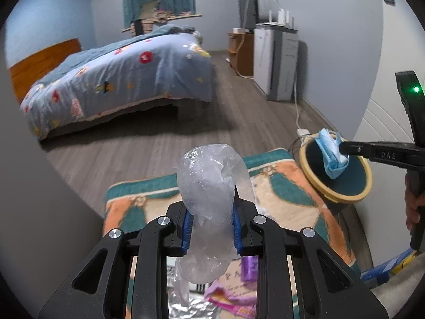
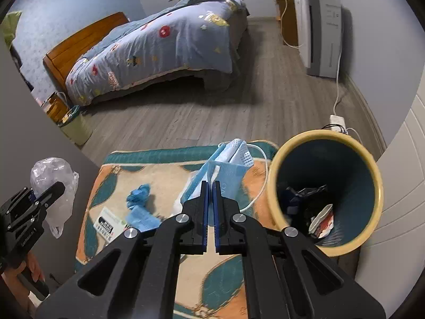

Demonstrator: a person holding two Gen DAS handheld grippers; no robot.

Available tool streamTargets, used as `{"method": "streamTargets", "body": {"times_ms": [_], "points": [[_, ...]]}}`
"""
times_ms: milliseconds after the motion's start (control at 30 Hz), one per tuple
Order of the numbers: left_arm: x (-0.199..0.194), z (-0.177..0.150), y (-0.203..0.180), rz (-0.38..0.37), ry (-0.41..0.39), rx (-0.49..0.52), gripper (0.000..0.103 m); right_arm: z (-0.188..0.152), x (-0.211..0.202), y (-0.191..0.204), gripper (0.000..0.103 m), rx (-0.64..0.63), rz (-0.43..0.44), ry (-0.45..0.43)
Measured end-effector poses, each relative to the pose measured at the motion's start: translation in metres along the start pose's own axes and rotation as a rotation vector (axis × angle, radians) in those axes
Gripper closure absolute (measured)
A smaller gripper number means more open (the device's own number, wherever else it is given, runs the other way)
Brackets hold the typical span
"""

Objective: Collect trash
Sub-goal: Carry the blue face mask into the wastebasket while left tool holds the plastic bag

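Observation:
My left gripper (image 1: 211, 222) is shut on a crumpled clear plastic bag (image 1: 212, 186), held up above the patterned blanket (image 1: 287, 194). The same bag (image 2: 53, 183) shows at the left of the right wrist view. My right gripper (image 2: 210, 186) is shut on a folded blue face mask (image 2: 231, 164), whose white ear loop hangs to the right. In the left wrist view that mask (image 1: 332, 156) hangs over the mouth of the yellow-rimmed bin (image 1: 336, 170). The bin (image 2: 372, 167) stands right of the blanket and holds dark wrappers.
On the blanket (image 2: 164, 170) lie crumpled blue scraps (image 2: 139, 192), a printed white card (image 2: 106, 224), a pink wrapper (image 1: 231, 292) and foil (image 1: 191, 308). A bed (image 2: 159, 45) stands across the wood floor, a grey appliance (image 2: 321, 32) by the right wall, a power strip (image 2: 337, 119) behind the bin.

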State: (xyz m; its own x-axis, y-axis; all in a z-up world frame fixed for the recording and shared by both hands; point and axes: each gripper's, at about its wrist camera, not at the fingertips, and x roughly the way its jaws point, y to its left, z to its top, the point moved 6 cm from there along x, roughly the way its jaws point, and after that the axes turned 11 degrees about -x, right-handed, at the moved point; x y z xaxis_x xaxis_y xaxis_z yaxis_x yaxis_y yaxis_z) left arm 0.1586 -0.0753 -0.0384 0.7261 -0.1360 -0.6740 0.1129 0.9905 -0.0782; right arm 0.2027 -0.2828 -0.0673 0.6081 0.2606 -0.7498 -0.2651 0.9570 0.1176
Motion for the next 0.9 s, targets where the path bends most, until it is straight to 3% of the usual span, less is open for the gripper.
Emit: {"method": "streamTargets", "body": {"times_ms": [400,567,900], "points": [[0.038,0.013,-0.09,-0.109,0.028,0.17,0.077,0.003,0.003,-0.075,0.1,0.061,-0.083,-0.008],[0.05,0.019,-0.122,-0.175,0.045,0.192,0.077,-0.001,0.006,-0.116,0.1,0.11,-0.138,-0.006],[0.091,-0.007,-0.192,-0.302,0.146,0.238,0.077,-0.035,0.019,-0.168,0.1,0.249,-0.172,0.046]]}}
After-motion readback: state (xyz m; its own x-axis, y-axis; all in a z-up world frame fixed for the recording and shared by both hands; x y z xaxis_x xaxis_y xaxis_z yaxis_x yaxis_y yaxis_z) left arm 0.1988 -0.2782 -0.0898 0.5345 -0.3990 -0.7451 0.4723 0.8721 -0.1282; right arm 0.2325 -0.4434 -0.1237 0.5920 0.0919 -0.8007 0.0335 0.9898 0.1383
